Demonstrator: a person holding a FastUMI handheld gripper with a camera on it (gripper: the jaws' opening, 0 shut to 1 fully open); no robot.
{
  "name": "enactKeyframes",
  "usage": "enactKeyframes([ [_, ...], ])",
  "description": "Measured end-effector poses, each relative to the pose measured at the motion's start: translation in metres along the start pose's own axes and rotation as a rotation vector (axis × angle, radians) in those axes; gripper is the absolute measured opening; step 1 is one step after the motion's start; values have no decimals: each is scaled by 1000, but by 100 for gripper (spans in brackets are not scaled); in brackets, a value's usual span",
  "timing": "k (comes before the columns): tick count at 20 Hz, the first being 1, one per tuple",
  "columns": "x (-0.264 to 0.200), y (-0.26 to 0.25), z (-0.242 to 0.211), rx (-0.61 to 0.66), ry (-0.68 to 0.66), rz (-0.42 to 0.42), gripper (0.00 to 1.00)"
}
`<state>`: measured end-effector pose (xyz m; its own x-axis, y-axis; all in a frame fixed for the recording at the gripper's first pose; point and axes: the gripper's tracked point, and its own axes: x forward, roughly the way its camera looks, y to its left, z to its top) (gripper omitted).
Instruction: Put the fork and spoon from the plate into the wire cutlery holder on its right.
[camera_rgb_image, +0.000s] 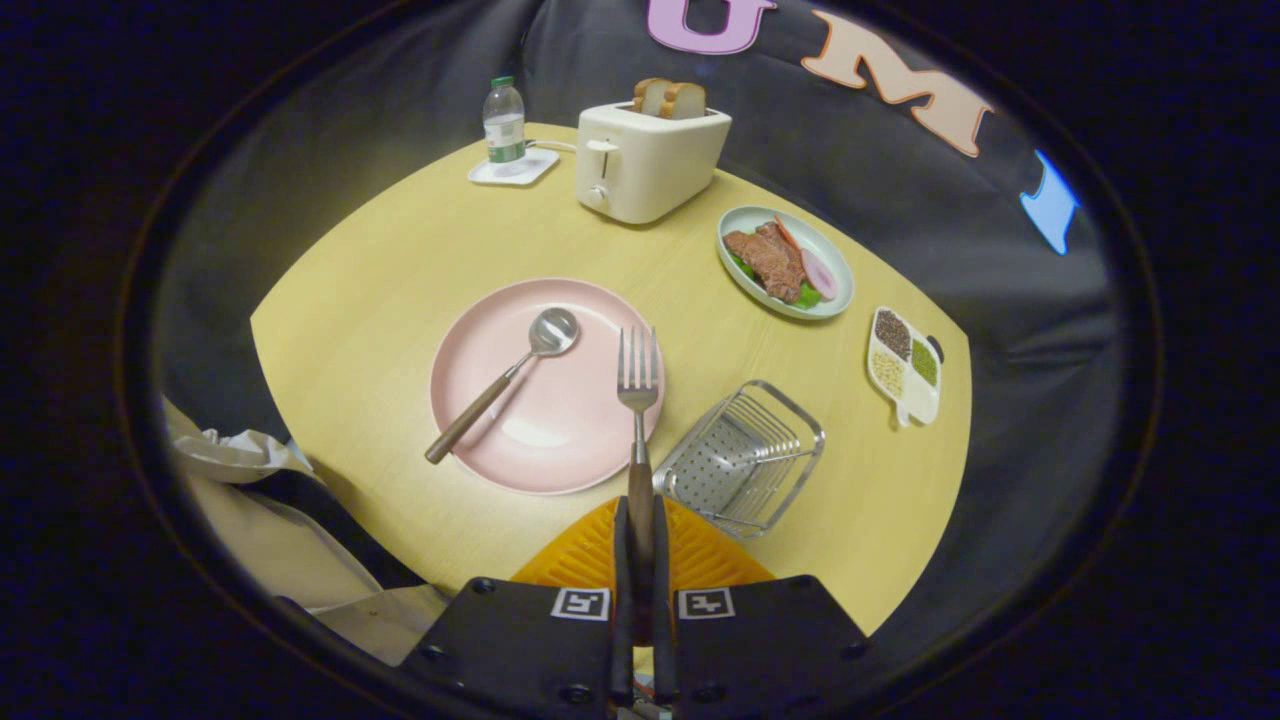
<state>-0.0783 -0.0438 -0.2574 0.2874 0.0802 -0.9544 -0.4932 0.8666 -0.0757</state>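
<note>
I have the fork (638, 385) pinched by its wooden handle, my gripper (640, 545) clamped narrow on it from both sides so the tines point straight ahead and it can't swing. It looks lifted clear, over the pink plate's (500, 470) right rim. The spoon (503, 382) lies on that plate, bowl up, handle overhanging the near-left rim, easy to grab later. The wire cutlery holder (742, 458) sits just right of the plate, open top ready. Beyond the plate stands a toaster (648, 160).
</note>
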Motion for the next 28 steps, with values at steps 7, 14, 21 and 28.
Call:
enactKeyframes([
  [7,-14,-41,-14,-1,33,-17,11],
  [14,-22,-68,-37,-14,95,-21,11],
  [21,-10,-75,-45,-15,189,22,11],
  [28,1,-70,-45,-32,262,50,11],
])
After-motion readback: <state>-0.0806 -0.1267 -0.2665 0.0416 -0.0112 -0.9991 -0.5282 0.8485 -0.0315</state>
